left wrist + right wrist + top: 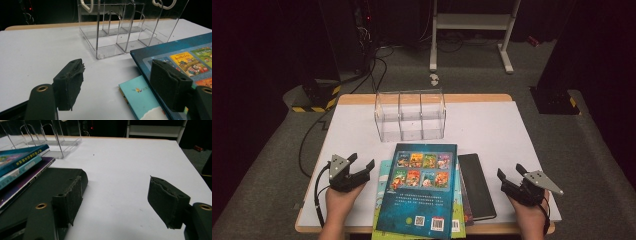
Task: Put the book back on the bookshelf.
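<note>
Both grippers, left gripper at eight o'clock and right gripper at four, stand released and empty; they'd best pinch the top book by its side edges, then lift toward the clear rack at twelve.

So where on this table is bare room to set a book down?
Free: the white tabletop right of the clear three-slot acrylic organizer, and the stretch left of it above the left claw. Crowded: the near middle, under the stacked picture books and black notebook.
</note>
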A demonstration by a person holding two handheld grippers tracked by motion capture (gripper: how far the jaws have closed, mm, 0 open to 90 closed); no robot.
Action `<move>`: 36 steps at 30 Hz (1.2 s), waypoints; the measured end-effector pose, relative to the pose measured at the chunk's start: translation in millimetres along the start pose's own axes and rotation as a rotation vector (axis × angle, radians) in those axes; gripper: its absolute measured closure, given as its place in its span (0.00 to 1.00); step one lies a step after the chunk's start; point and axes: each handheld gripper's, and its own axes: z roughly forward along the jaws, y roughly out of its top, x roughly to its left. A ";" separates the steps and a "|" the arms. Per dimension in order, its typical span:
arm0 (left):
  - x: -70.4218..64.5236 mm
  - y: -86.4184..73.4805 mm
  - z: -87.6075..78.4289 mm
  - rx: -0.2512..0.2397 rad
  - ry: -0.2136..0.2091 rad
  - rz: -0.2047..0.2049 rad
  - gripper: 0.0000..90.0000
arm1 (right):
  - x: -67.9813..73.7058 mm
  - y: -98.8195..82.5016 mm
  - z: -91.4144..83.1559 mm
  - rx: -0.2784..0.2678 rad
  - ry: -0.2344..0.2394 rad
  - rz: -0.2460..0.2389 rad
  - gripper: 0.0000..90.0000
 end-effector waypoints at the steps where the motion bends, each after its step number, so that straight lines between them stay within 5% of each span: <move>1: 0.0 0.0 -0.1 0.001 0.006 0.012 0.32 | -0.5 -0.8 -0.7 0.001 0.002 0.002 0.29; 8: 4.5 -8.1 -7.8 0.012 0.006 0.006 0.39 | -1.2 3.1 0.5 0.002 -0.003 0.034 0.25; 11: 7.7 -16.5 -14.8 -0.013 -0.010 -0.035 0.40 | 3.6 4.1 4.5 0.006 0.008 0.011 0.25; 14: 6.9 -22.4 -13.1 0.029 -0.037 -0.028 0.44 | 10.0 4.5 7.8 0.014 0.027 -0.019 0.25; 20: -15.9 -23.1 6.1 0.158 -0.153 0.013 0.46 | 21.3 6.1 10.5 0.026 0.076 -0.050 0.25; 28: -48.3 -21.9 29.0 0.279 -0.319 -0.036 0.40 | 38.7 9.7 -1.0 0.034 0.142 -0.064 0.27; 36: -65.8 -16.2 32.3 0.280 -0.252 0.014 0.34 | 64.7 11.8 -5.1 0.074 0.247 -0.069 0.26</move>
